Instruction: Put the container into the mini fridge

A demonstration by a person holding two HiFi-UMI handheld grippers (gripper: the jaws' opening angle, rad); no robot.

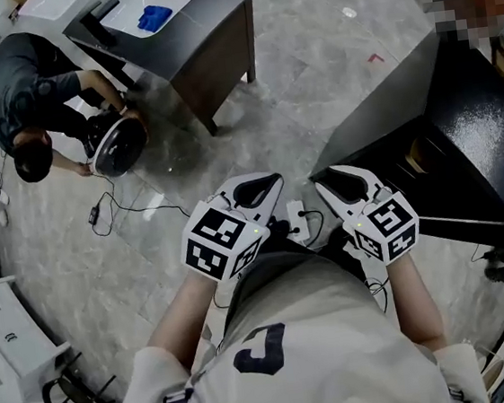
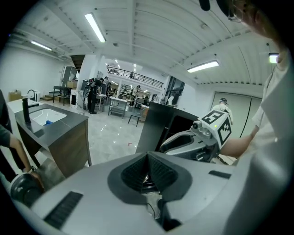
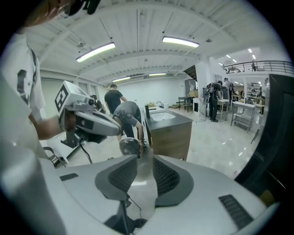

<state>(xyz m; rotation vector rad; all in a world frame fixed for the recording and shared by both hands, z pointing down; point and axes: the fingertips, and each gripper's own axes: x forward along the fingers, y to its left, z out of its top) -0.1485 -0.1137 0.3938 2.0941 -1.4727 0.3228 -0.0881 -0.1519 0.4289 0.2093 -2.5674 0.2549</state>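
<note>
Head view: no container to judge yet; fridge at three o'clock; left gripper fingers together, right gripper fingers spread, empty.

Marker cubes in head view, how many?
2. One cube on the left gripper, left of centre; the other cube on the right gripper, right of centre. None appears hidden.

2 hand-held grippers, 1 mini fridge, 1 sink cab..
</note>
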